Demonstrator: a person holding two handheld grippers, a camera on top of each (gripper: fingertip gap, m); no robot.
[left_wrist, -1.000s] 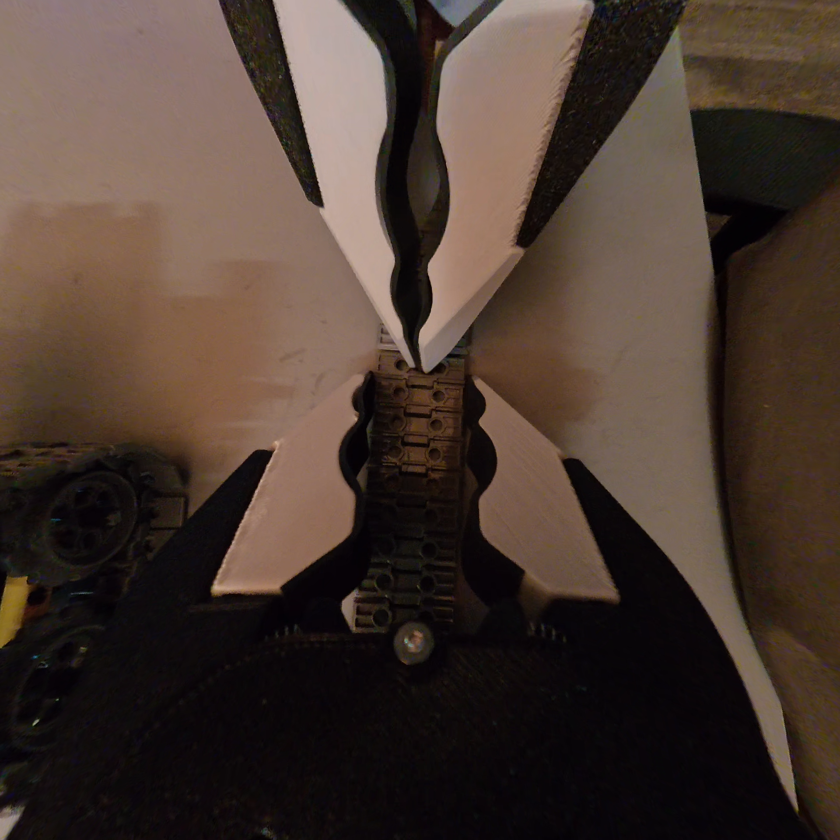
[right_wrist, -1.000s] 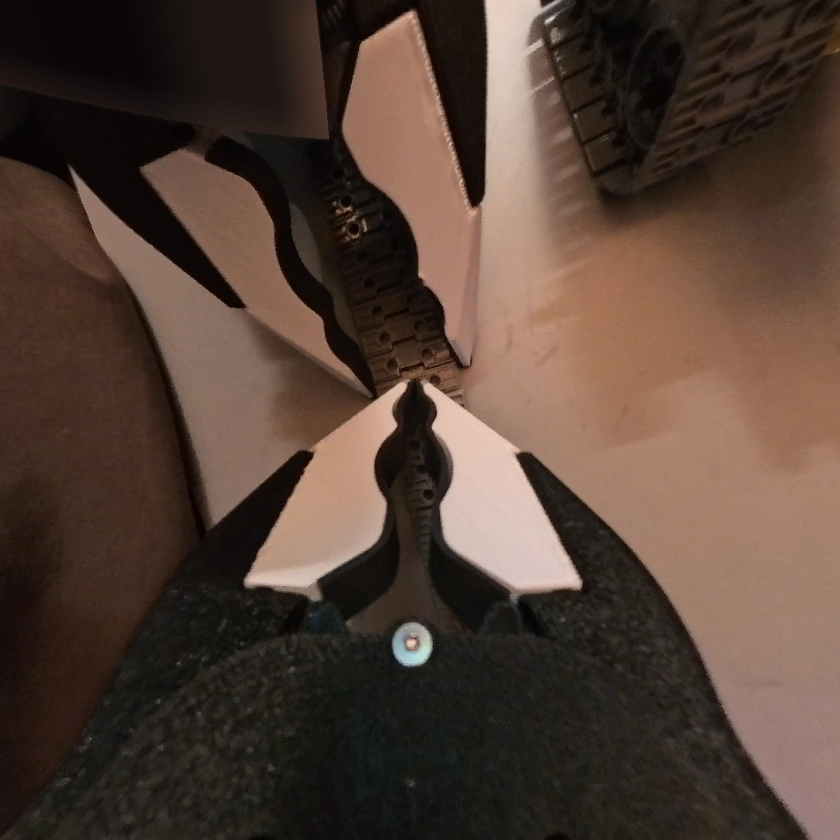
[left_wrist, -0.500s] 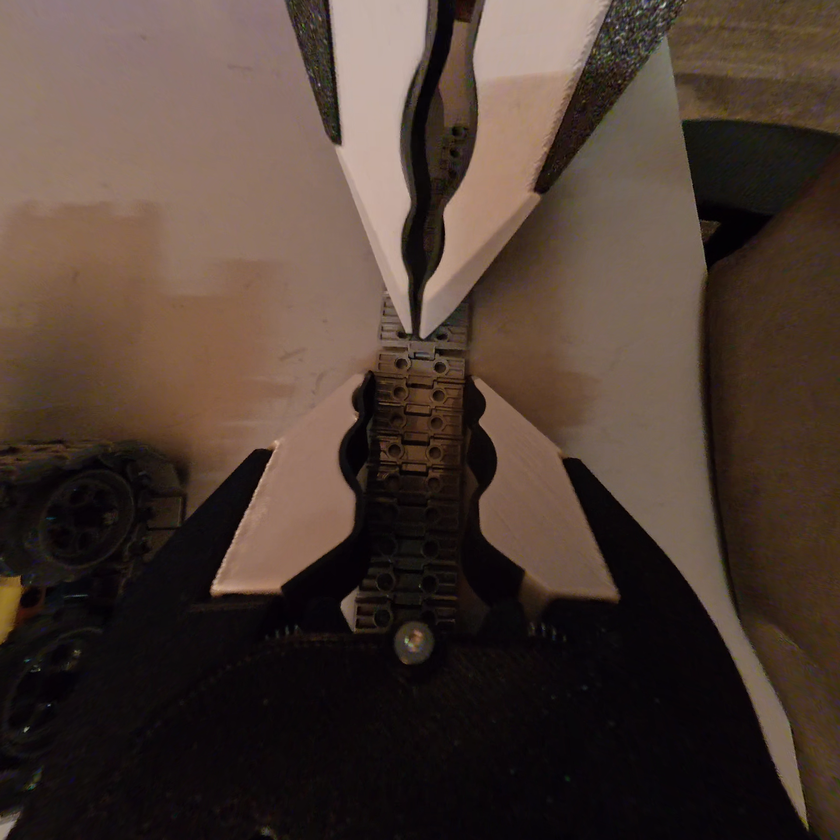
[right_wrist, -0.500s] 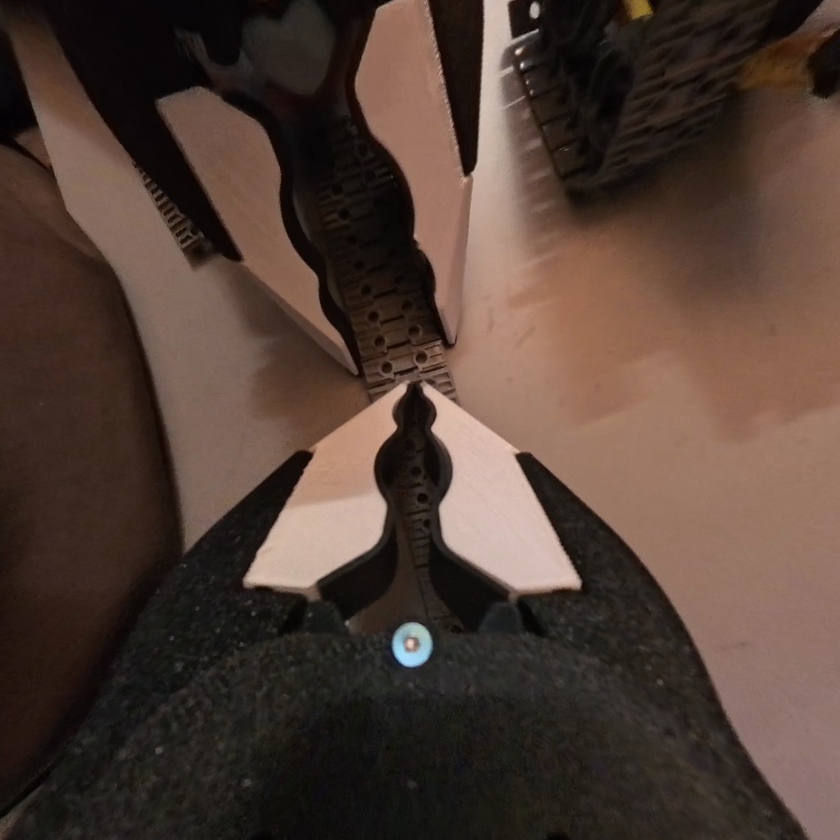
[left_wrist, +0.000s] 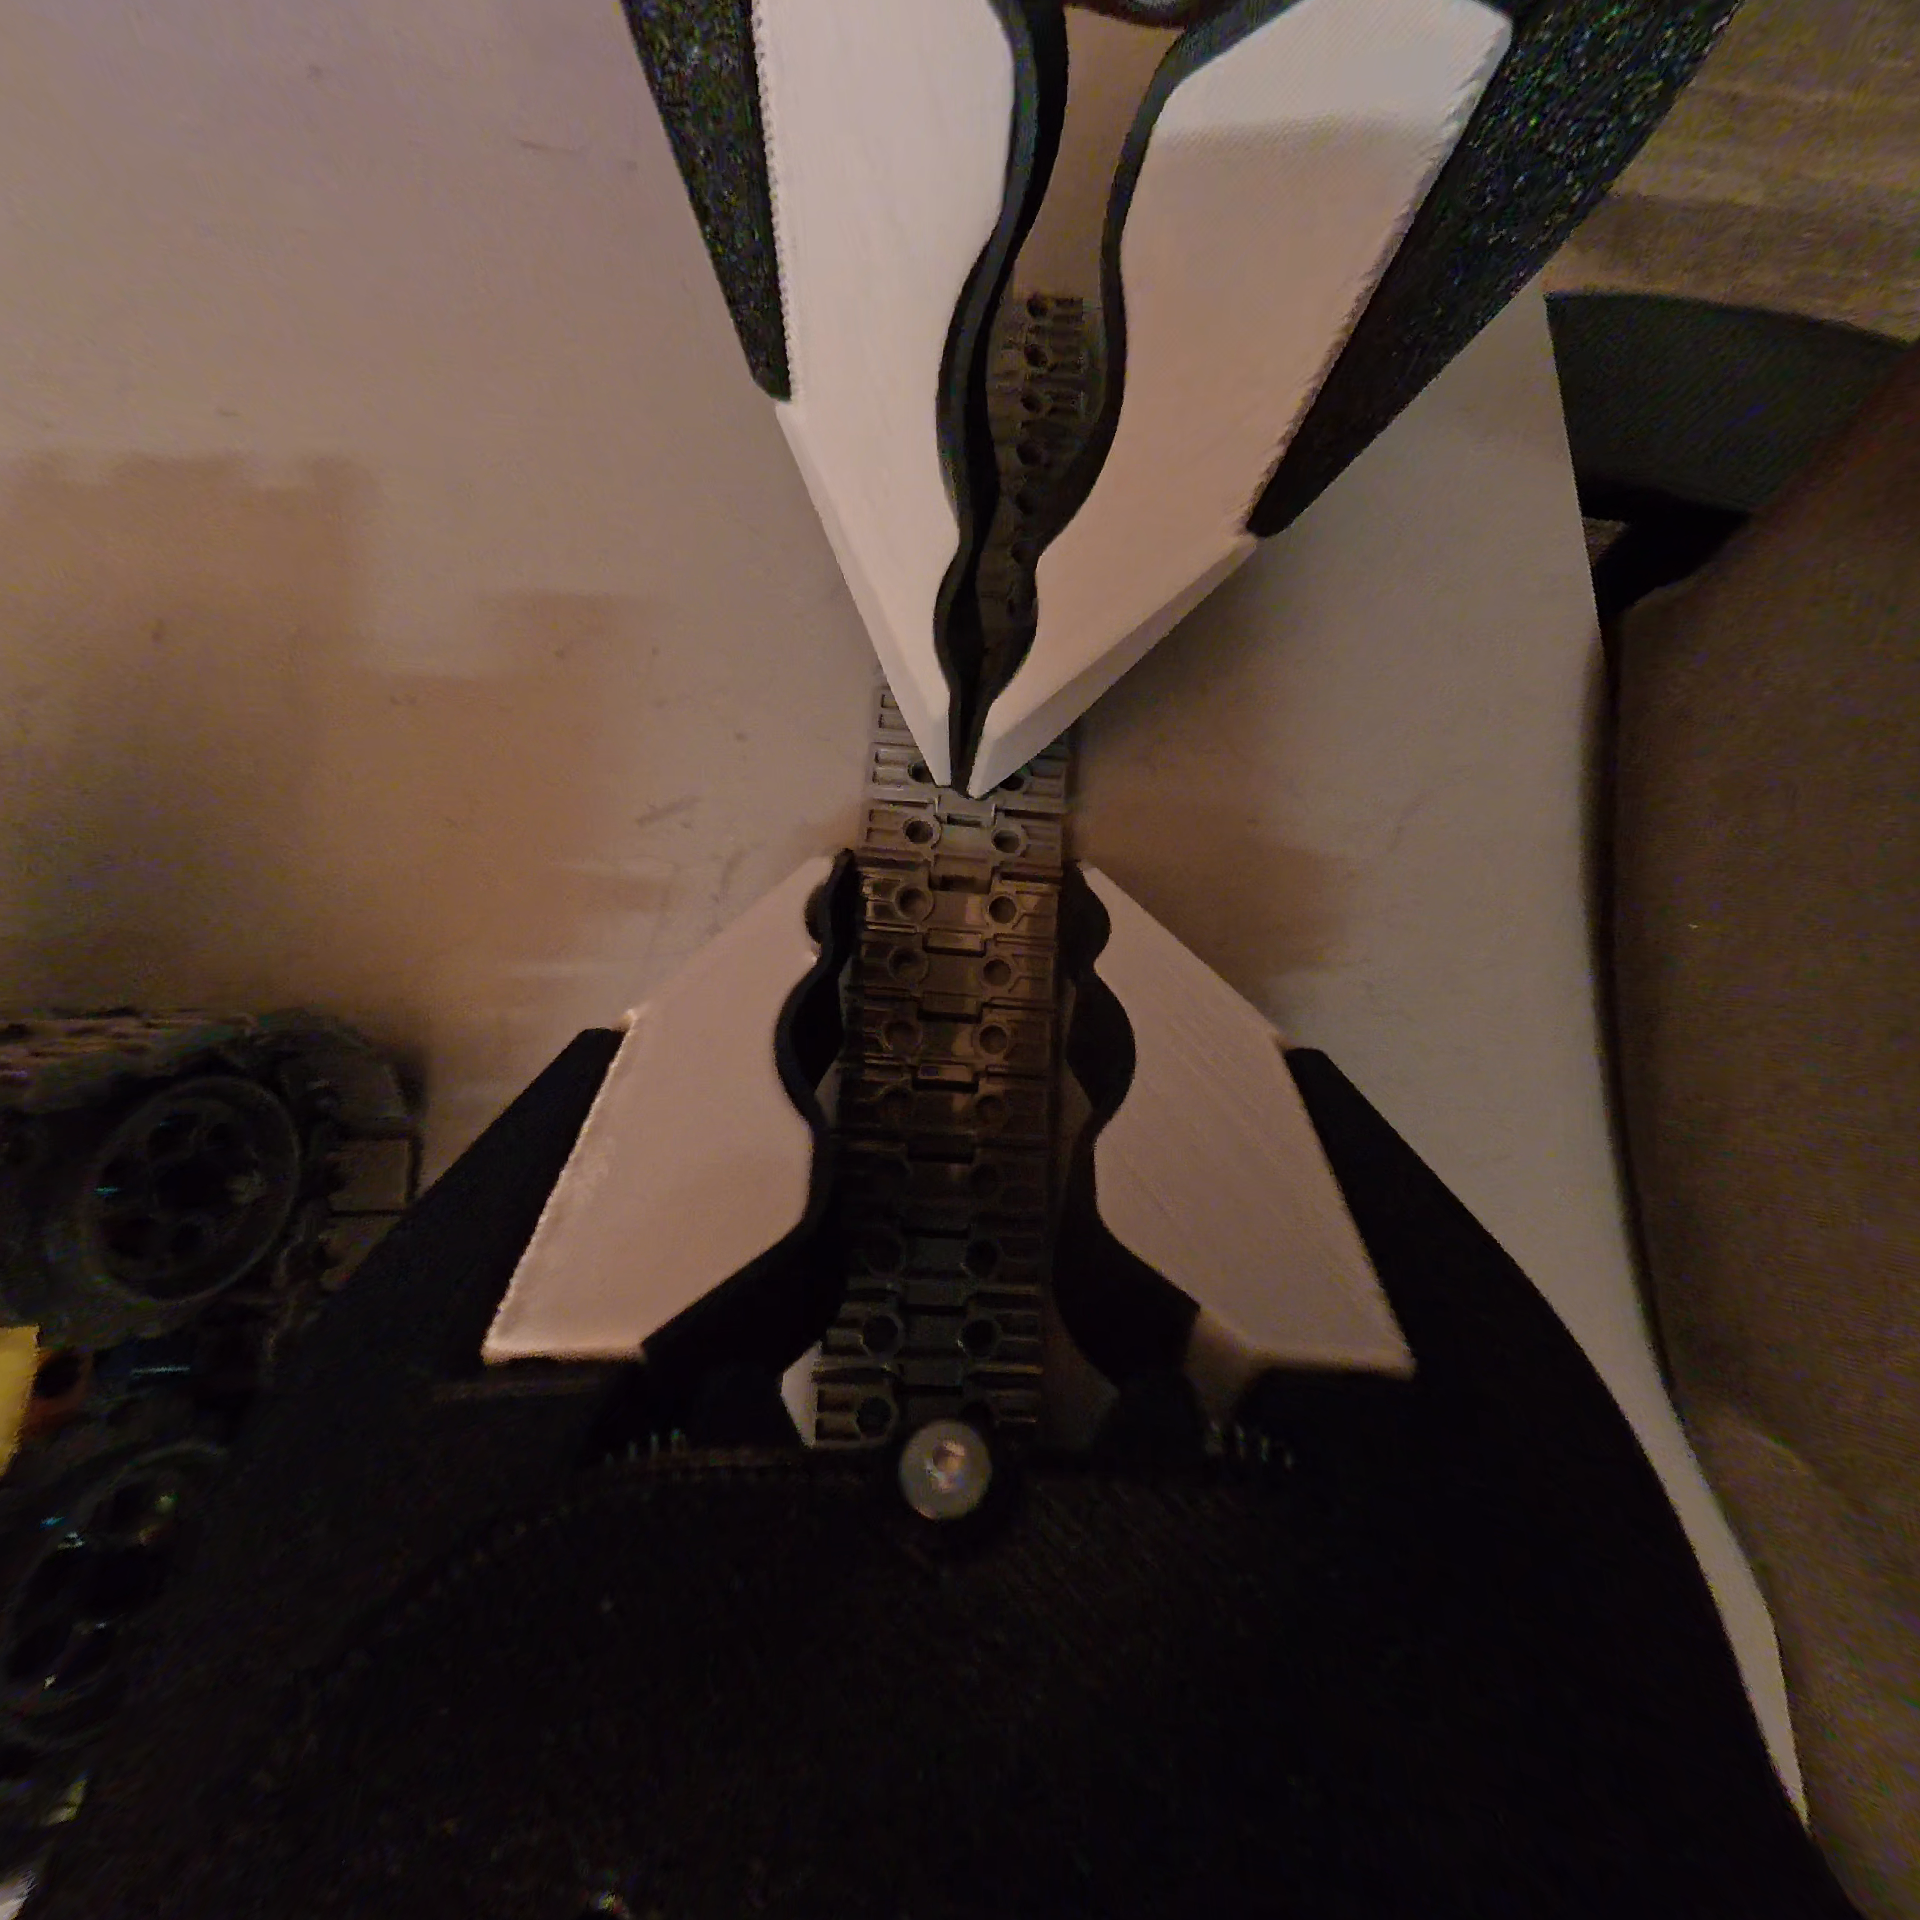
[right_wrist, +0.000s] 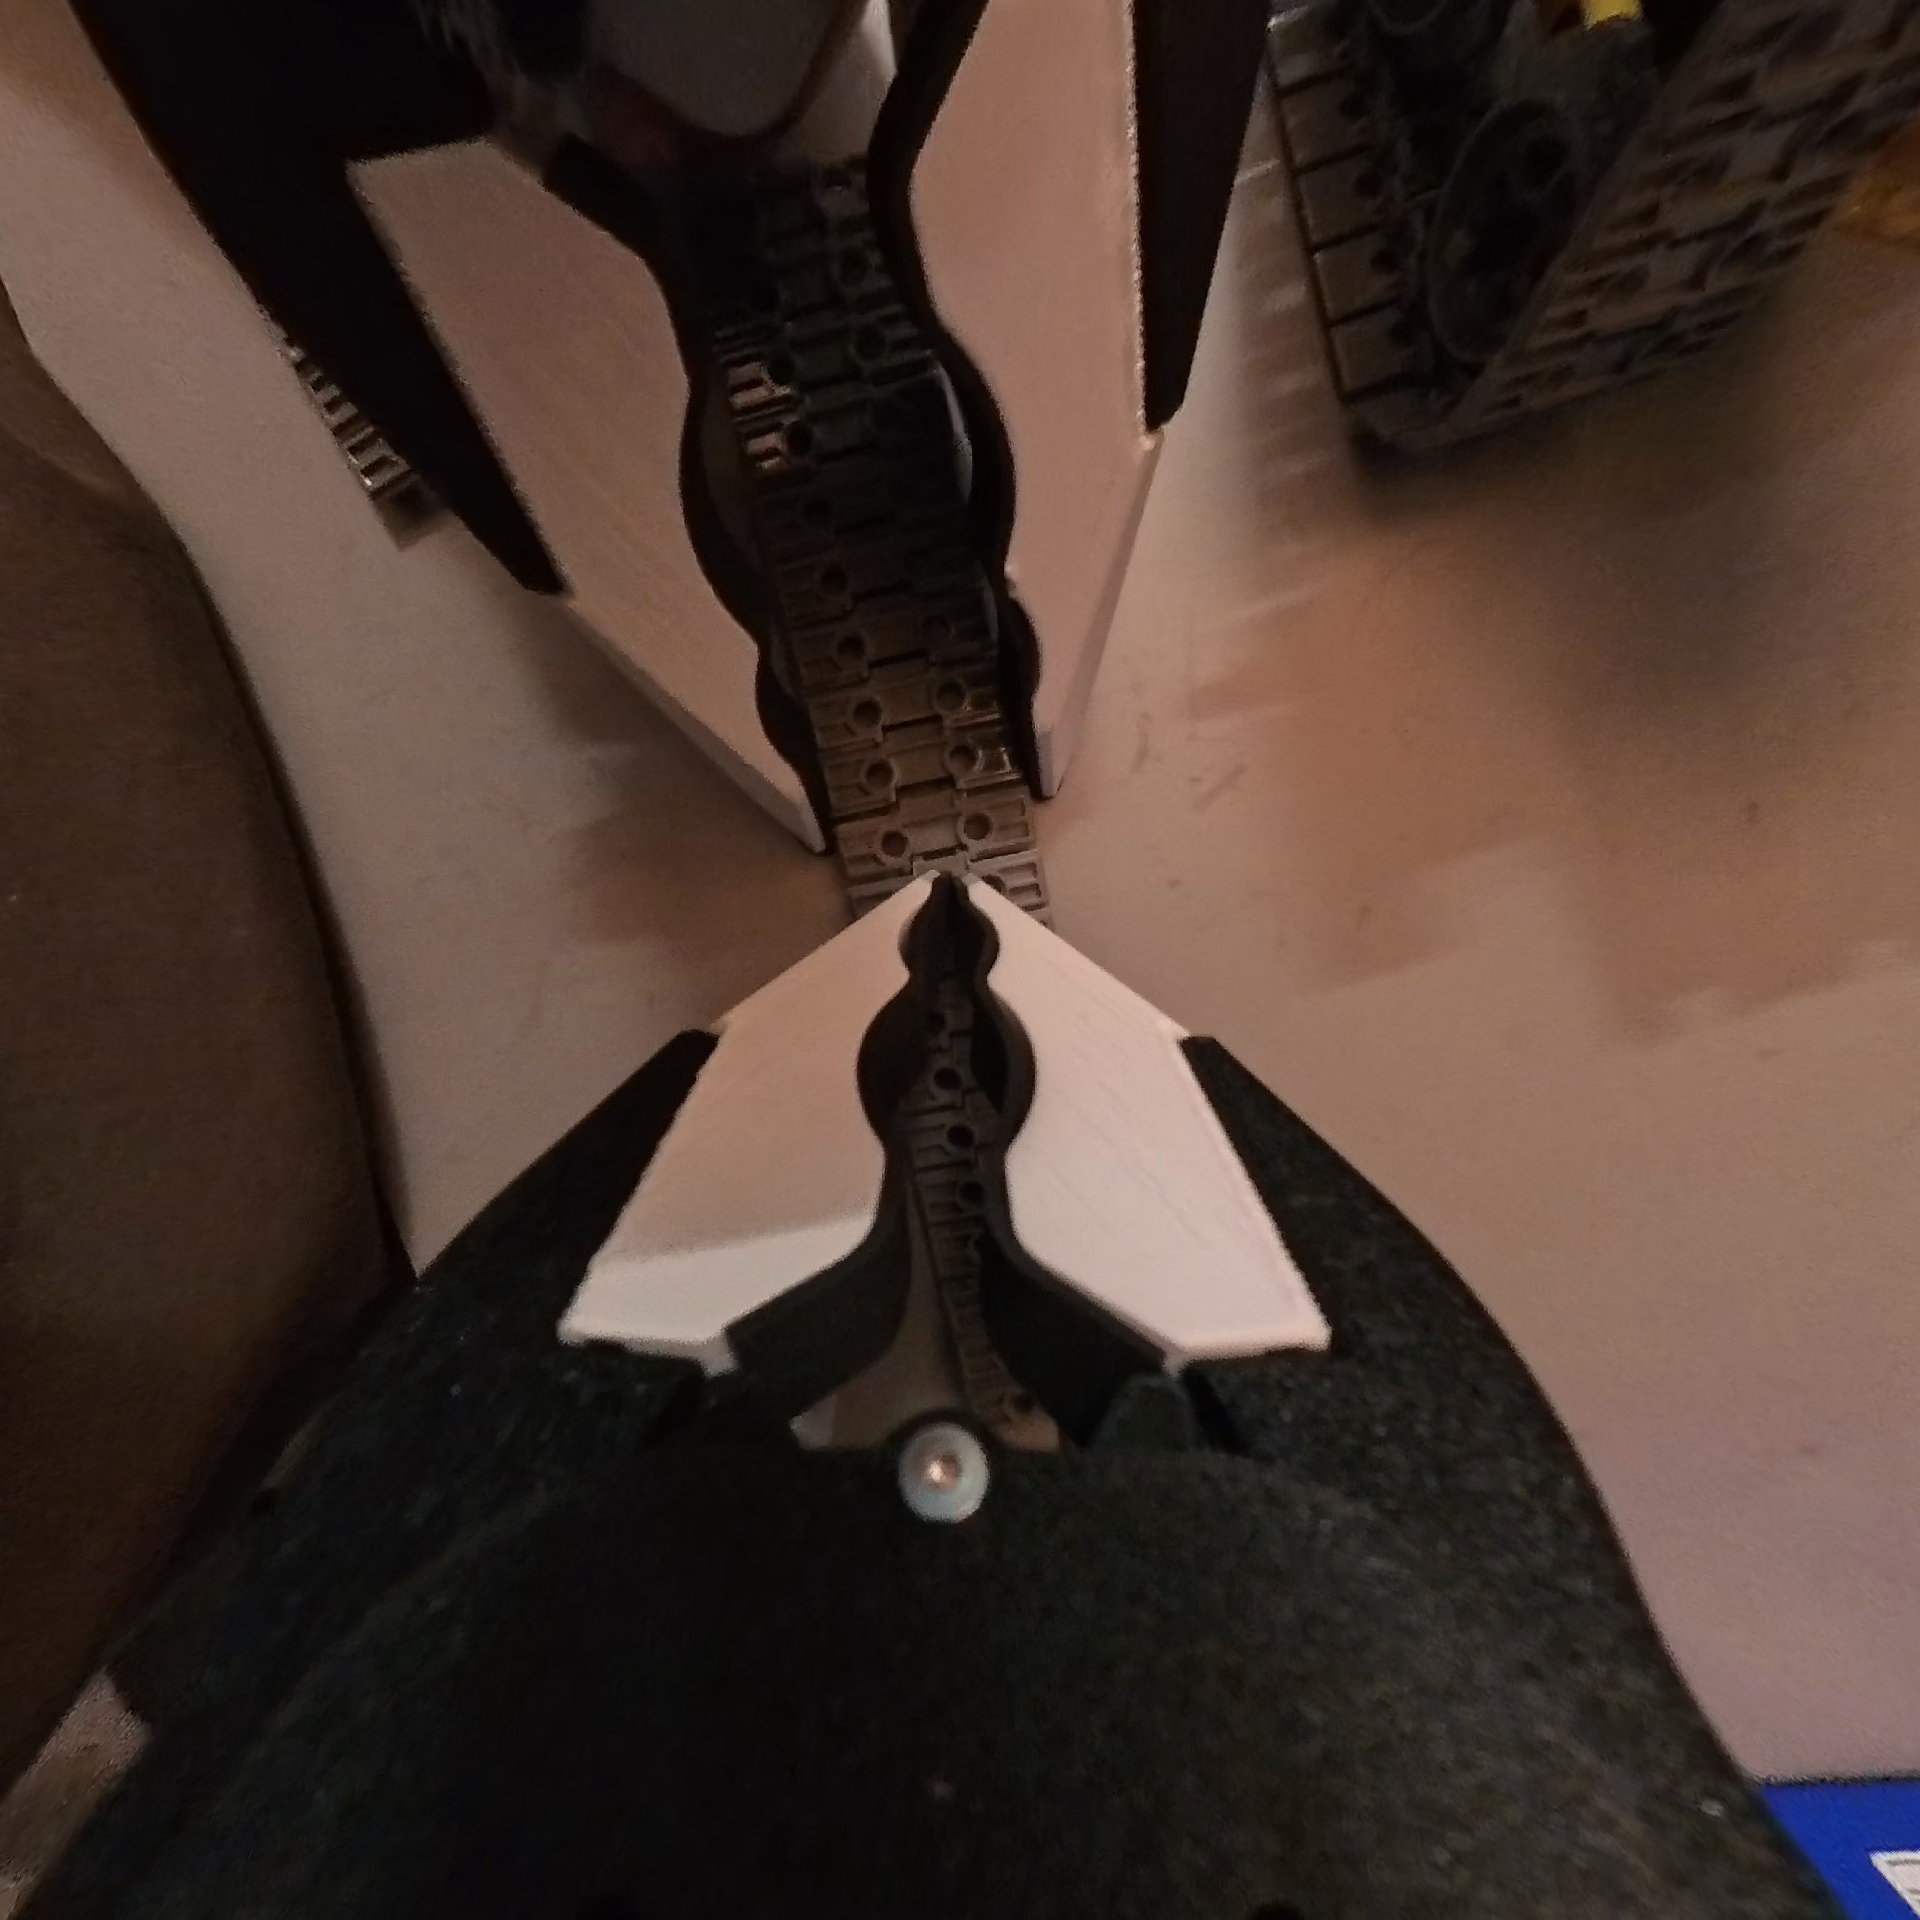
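Left wrist view: my left gripper (left_wrist: 956, 883) had its fingers closed flat-wise on a grey track-link strip (left_wrist: 951, 1091), which ran out over the white desk (left_wrist: 312, 416).
Opposite: my right gripper (left_wrist: 964, 774) pinched the same strip edge-on, tip almost meeting tip.
Left edge: a dark tracked brick vehicle (left_wrist: 177, 1174) stood on the desk; no writing readable.
Right wrist view: right gripper (right_wrist: 945, 883) fingers narrow, clamped on the strip (right_wrist: 914, 727); left gripper (right_wrist: 925, 821) held its far stretch.
Surroundings: white desk (right_wrist: 1455, 831) scuffed, in warm dim light; tracked vehicle (right_wrist: 1538, 218) at upper right; a blue item (right_wrist: 1849, 1849) at the lower corner, its label too cropped to read.
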